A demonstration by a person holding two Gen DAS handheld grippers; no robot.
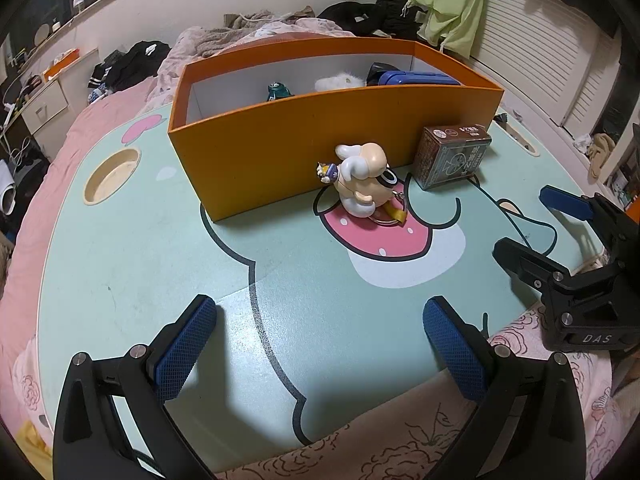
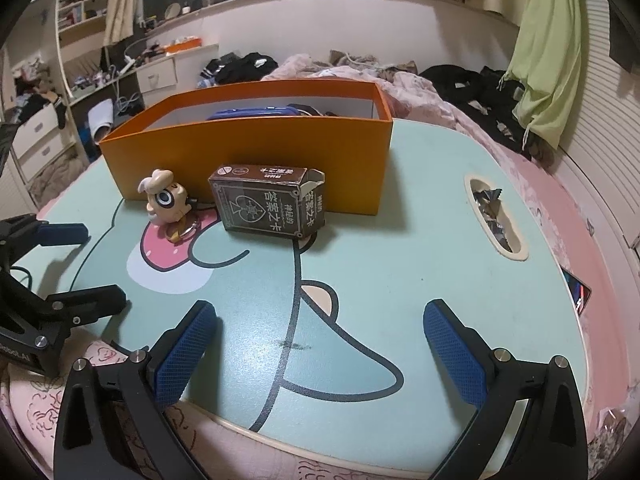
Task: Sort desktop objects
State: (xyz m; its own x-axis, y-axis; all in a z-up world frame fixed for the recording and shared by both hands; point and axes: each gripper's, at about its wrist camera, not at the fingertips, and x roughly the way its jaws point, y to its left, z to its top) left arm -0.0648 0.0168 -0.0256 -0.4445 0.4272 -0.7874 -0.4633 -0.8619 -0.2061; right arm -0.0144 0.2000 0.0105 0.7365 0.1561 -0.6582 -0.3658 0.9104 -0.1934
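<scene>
A: Figurine [image 1: 362,178], cream and white, cartoon-faced, with a big ringed eye, standing on a keyring with a yellow strap. Sits on the pink mouth of the printed character, just in front of the orange box [image 1: 280,148].

B: And beside it?

A: Brown card box [image 2: 270,206], lying flat, top flap torn open, close against the same orange wall. Well apart from both sets of tongs.

B: State of the tongs?

A: Left tongs [image 1: 320,344] spread wide, nothing between the blue pads, low over the near edge of the worktop [image 1: 140,280]. Right tongs [image 2: 320,344] likewise wide apart and empty.

B: Best way to do this step?

A: Probably one item per hand. Card box for the right: straddle the short width, close on the flat sides, avoid the torn flap. Figurine for the left: grip across the rounded body, not the strap, since the keyring may dangle and snag on the box rim. Lift clear of the wall, release low inside, next to the blue case [image 1: 412,78], the white fluffy thing and the green-topped item already there.

B: Any readable writing?

A: Chinese characters on the card box, seemingly "答案之书", with a spade emblem. "DAS" on the right device's body in the left view. Part of "Robot.AI" on the left device in the right view.
</scene>
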